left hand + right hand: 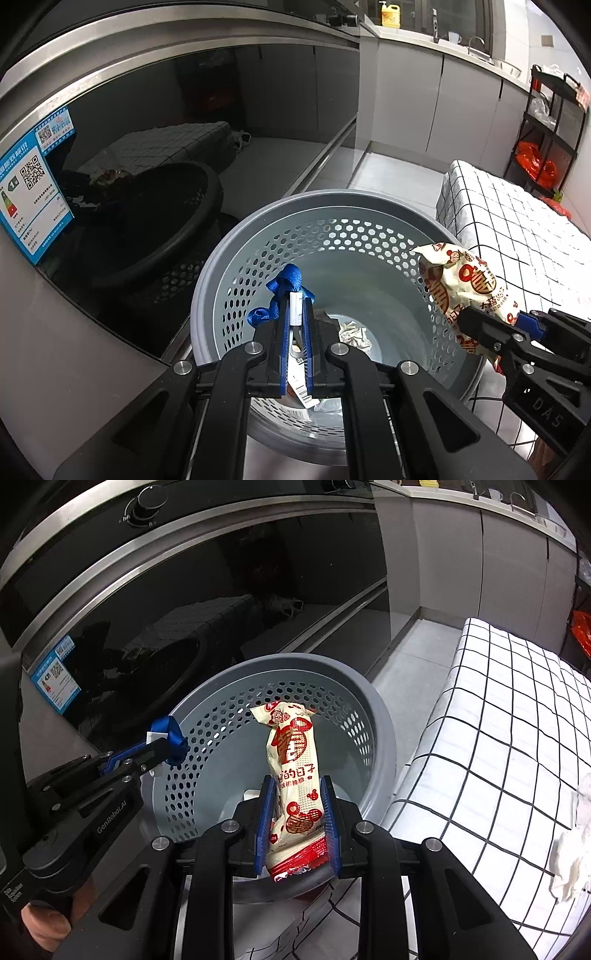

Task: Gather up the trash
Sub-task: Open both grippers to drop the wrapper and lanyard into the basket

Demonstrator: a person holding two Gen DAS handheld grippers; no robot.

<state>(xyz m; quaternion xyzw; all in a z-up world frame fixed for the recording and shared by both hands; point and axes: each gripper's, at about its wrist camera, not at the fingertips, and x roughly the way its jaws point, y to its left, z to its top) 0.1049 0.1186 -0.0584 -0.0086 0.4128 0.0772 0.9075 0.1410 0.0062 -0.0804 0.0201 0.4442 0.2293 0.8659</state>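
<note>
Blue ribbed pads line both sets of tongs, and each pair is clamped on a piece of trash over the grey perforated bin point(207, 280). The left gripper point(295, 314) has its jaws pressed together on a blue strap point(286, 286) with a white tag, the knotted loop sticking out just past the fingertips and hanging above the bin's mouth. The right gripper point(297, 805) is closed on a cream and red snack packet point(293, 760), held by its lower half so the rest stands up beyond the tips, leaning over the bin's inside.

Below both tips, crumpled paper point(352, 332) and other scraps already lie on the bin floor. Beyond the bin stands a dark glass appliance door point(184, 609); to the right of the right gripper is a checked cloth point(498, 738) with a white crumpled tissue point(572, 849) on it, probably trash yet to be gathered.

To release well, I would bring each load inside the rim before letting go. The packet is long and could tip over the near edge, so its held end should be well over the opening first. The strap may snag on the pad; open wide.
</note>
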